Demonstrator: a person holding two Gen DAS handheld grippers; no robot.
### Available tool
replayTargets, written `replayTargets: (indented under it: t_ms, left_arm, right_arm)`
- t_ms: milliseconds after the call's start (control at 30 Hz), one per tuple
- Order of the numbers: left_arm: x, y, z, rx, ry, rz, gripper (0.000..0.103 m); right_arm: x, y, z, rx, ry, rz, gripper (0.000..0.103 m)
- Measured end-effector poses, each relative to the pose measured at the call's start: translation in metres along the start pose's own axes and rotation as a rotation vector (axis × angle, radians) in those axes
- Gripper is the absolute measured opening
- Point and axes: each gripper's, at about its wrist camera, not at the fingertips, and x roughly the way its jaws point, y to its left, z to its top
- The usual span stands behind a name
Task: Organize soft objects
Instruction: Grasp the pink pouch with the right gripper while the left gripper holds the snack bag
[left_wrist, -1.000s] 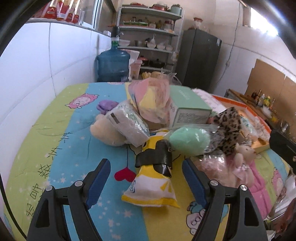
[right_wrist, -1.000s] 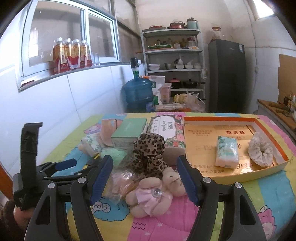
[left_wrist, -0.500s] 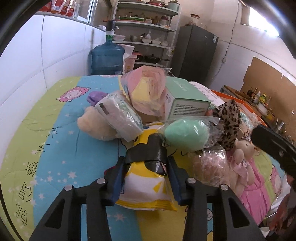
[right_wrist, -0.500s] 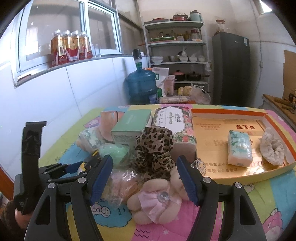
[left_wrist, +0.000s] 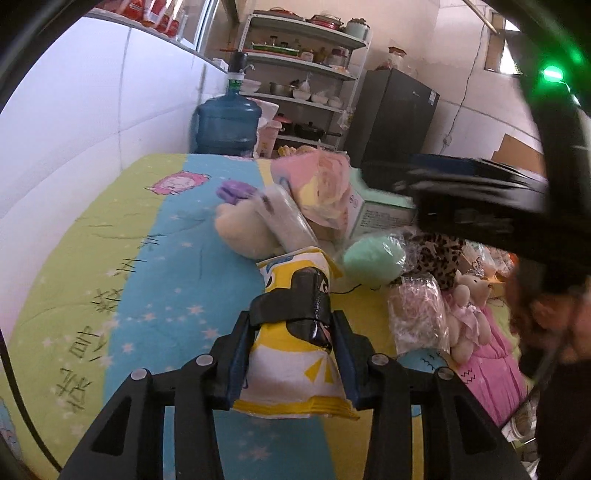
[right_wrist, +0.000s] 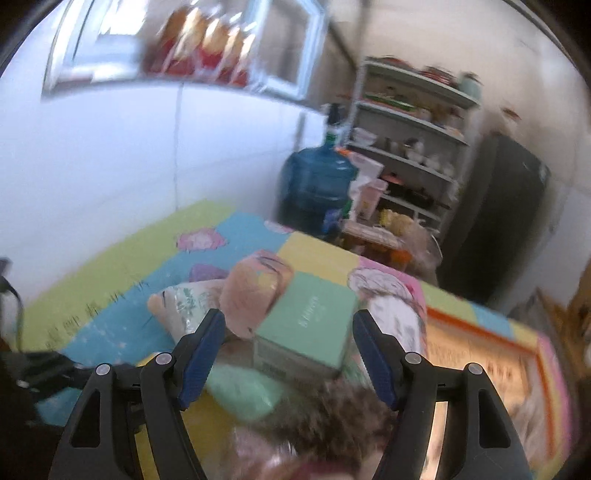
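Now our left gripper (left_wrist: 293, 360) clamped on the yellow penguin-print pouch (left_wrist: 295, 332) on the cartoon-print cloth (left_wrist: 110, 258), just in front of the mint sponge (left_wrist: 373, 256) and cream plush (left_wrist: 243, 236), our right gripper (right_wrist: 290, 356) spread wide and empty, poised over the green box (right_wrist: 310, 317)

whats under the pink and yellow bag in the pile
The pink and yellow bag leans on a clear-wrapped white pack and against the green box. Under the pack lies a cream plush toy. What sits directly beneath the bag's base is covered.
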Motion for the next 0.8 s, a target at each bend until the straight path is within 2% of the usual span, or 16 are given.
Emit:
replayTargets:
  t_ms: [133,200,333,600,667,700,800]
  left_arm:
    - [-0.012,0.004,-0.003,0.013,-0.016,-0.008,0.043]
    - [-0.017,0.008,-0.005,0.012,-0.027,-0.012,0.043]
    - [-0.027,0.019,-0.003,-0.008,-0.061,-0.009,0.043]
    - [-0.03,0.036,0.0,-0.045,-0.085,-0.03,0.043]
    - [-0.029,0.038,0.0,-0.05,-0.085,-0.033,0.043]
    - [-0.029,0.039,0.0,-0.052,-0.087,-0.033,0.043]
    - [-0.028,0.045,0.001,-0.066,-0.092,-0.036,0.043]
  right_arm:
    - [0.029,0.014,0.01,-0.139,0.064,-0.077,0.072]
    - [0.041,0.018,0.012,-0.185,0.094,-0.091,0.064]
    - [0.057,0.019,0.012,-0.21,0.133,-0.087,0.047]
    - [0.079,0.022,0.026,-0.238,0.139,-0.083,0.037]
    - [0.083,0.023,0.028,-0.233,0.145,-0.078,0.023]
    - [0.084,0.022,0.031,-0.224,0.147,-0.072,0.01]
    - [0.079,0.022,0.035,-0.201,0.128,-0.062,0.009]
